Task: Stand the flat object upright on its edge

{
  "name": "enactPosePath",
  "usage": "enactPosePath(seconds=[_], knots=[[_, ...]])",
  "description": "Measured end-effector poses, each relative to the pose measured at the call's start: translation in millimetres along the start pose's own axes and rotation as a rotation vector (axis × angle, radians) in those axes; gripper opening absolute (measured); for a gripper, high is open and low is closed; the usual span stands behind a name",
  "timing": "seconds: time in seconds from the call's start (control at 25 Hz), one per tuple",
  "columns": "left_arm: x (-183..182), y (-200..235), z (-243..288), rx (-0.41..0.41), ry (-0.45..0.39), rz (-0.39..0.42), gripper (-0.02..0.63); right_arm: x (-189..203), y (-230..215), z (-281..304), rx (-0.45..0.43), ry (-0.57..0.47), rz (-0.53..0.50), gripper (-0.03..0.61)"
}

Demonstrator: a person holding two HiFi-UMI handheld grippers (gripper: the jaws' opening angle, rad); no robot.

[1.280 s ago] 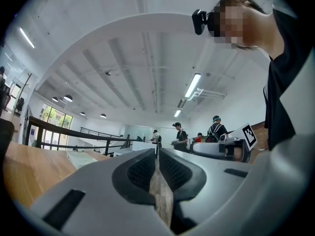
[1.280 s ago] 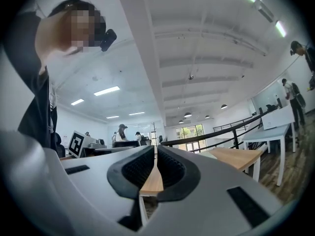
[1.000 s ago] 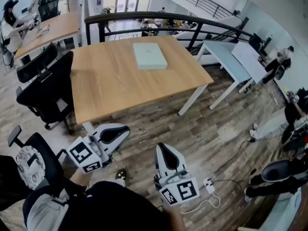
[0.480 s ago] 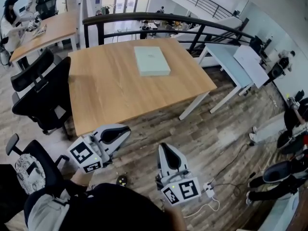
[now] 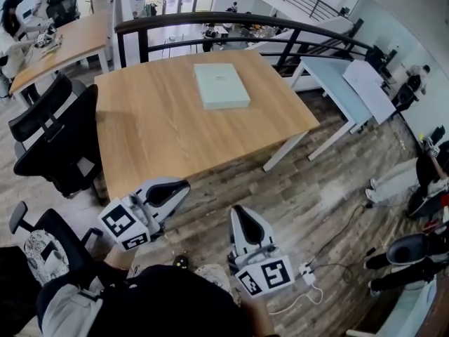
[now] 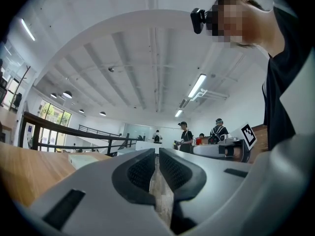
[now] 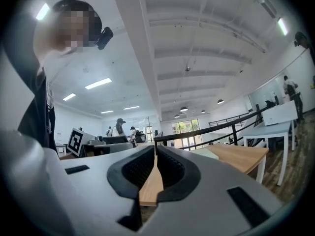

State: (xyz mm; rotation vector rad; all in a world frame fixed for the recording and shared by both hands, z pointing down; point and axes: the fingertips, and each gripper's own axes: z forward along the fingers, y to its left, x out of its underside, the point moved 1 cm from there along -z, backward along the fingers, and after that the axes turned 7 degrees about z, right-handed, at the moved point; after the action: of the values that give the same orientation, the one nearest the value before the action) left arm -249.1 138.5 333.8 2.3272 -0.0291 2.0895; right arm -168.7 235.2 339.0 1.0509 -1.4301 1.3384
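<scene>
**Desk:** How are the two tools set?

**Photographer:** The left gripper (image 5: 181, 187) has its jaws pressed together with nothing between them. Its tip is just short of the near edge of the wooden table (image 5: 154, 132). The right gripper (image 5: 238, 213), at its 4 o'clock, is likewise closed and empty, out over the plank floor (image 5: 309, 188).

**Desk:** And the flat object?

**Photographer:** The pale green flat object (image 5: 221, 85) lies flat at 12 o'clock from both grippers, well apart from them. It sits on the table's far half, near the far edge and away from both side edges.

**Desk:** What room is there around it?

**Photographer:** Tabletop shows on every side of it. A dark railing (image 5: 231, 20) runs behind the far edge, and black office chairs (image 5: 56, 135) crowd the table's 9 o'clock side. A pale table (image 5: 330, 83) stands off its 2 o'clock corner, with floor between them. A white plug block (image 5: 306, 272) with its cable lies at the right gripper's 4 o'clock
</scene>
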Motion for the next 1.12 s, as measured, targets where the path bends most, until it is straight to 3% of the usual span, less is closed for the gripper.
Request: enactPosePath(seconds=[0.32,1.12], knots=[[12.9,17.5,11.3,-0.053,0.047,0.011,0.035,1.8,-19.5,19.8,-0.048,0.001,0.027,0.028],[24.6,82.5,101.9,-0.284,0.077,0.036,0.036,-33.7,-152.0,103.4,-0.223,-0.004,0.031,0.029]])
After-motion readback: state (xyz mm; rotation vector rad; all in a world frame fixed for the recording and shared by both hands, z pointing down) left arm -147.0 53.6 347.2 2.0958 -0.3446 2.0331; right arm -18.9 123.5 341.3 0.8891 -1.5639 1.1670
